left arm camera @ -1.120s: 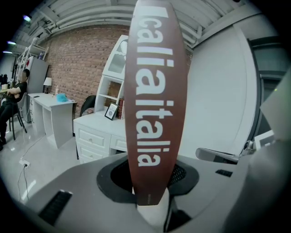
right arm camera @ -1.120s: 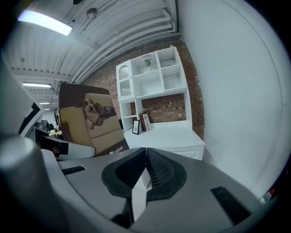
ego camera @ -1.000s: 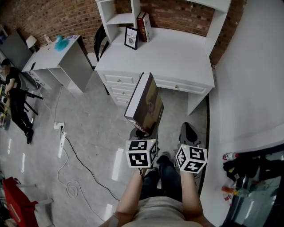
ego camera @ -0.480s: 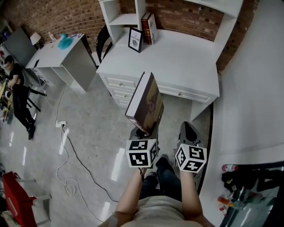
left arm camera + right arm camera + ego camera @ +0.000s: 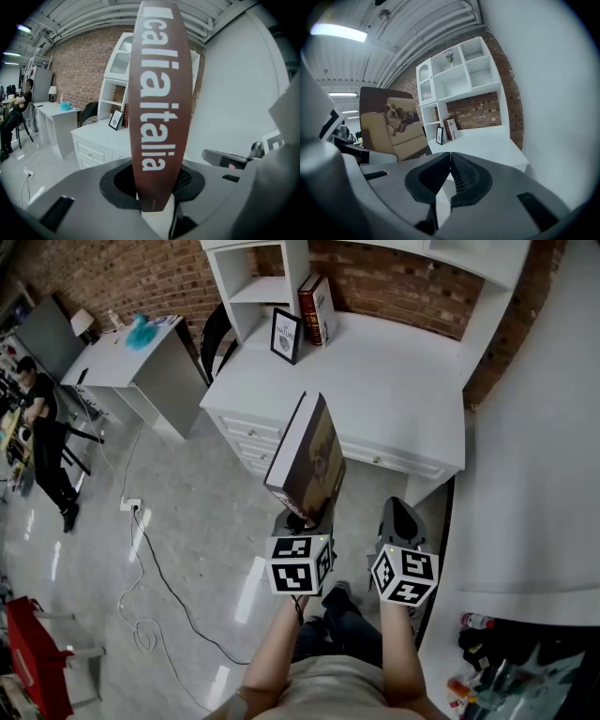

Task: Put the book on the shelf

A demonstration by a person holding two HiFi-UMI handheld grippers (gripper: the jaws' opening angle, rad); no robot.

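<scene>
- Between the left gripper's jaws stands the book, upright, its brown spine with white lettering turned to that gripper's camera.
- Its cover — a dog on a sofa — faces the right gripper's side.
- Left gripper: jaws clamped on the book's lower end, the rest rising free above them.
- Right gripper: just beside the left one, jaws together with nothing between them.
- From the head view the book hangs over the floor, in front of the white counter; its top edge lines up with the drawers.
- The shelf rises at the counter's back left corner, against the brick wall; its lower compartments show nothing inside.
- Two books stand on the counter just beside the shelf's upright, and a small frame leans in front of them.
- Farther left is a grey counter; a person sits beyond it, well apart.
- A cable trails across the floor.
</scene>
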